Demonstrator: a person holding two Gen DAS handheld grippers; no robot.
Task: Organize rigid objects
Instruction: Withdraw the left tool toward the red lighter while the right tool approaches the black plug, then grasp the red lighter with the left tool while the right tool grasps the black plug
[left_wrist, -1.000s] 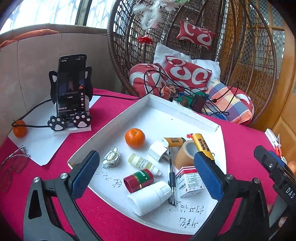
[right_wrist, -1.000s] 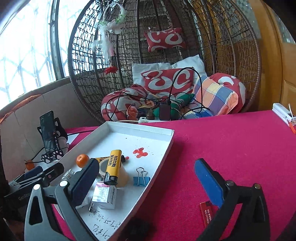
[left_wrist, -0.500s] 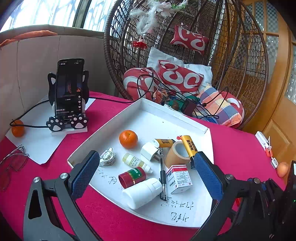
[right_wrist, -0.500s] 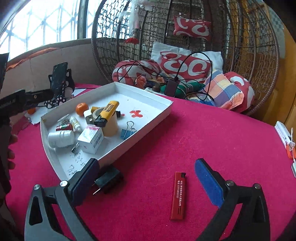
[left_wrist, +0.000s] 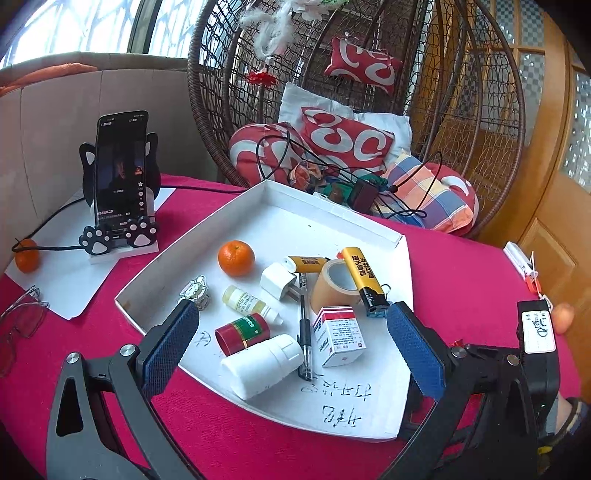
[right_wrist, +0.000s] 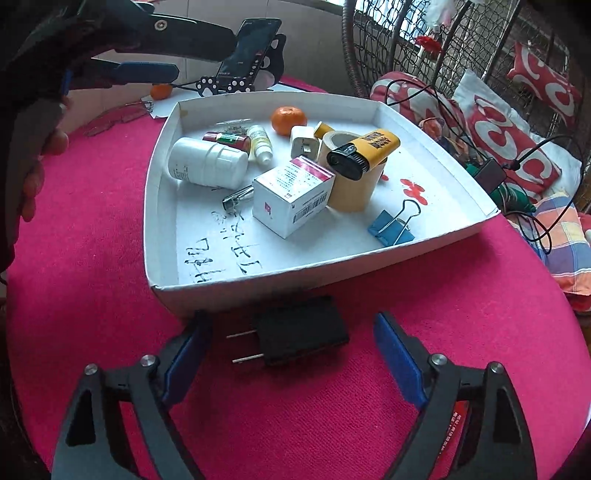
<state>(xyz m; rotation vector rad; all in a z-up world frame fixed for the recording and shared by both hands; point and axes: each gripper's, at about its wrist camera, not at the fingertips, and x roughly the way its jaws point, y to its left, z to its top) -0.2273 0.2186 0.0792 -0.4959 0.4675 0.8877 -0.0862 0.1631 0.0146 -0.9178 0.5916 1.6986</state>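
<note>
**Red-clothed round table: plug adapter between closing tongs, outside the tray**

Saw a table under red cloth (right_wrist: 110, 221), with a wicker hanging chair (left_wrist: 369, 55) full of cushions at the far side. Found the black plug adapter (right_wrist: 299, 338) flat on the cloth, just beside the near wall of the white tray (right_wrist: 332, 266) but outside it, prongs pointing left. Noted the right gripper (right_wrist: 291, 325) astride it, jaws half narrowed and just then closing, with the adapter between the pads but clear of both, so not yet gripped. Noted the left gripper (left_wrist: 291, 310) spread wide and holding nothing, hovering above the near part of the tray over the white bottle (left_wrist: 262, 362) and the medicine box (left_wrist: 340, 336).

Judged the main risk thus: left pad likely to meet the thin prongs before the body, twisting or skidding the adapter on the cloth. Feared a shove against the tray wall too, enough to shift so light a tray. Feared a clipped rim on the lift, given so little gap. Spotted a red lighter (right_wrist: 452, 435) partly hidden under the right finger's arm, easily dragged along.

Found open cloth to the right of the adapter and nearer. Found bare tray floor at the near right, beside the blue binder clip (right_wrist: 393, 225), and along the far wall. Judged the middle crowded and the left side narrowed by the hovering left gripper.
</note>
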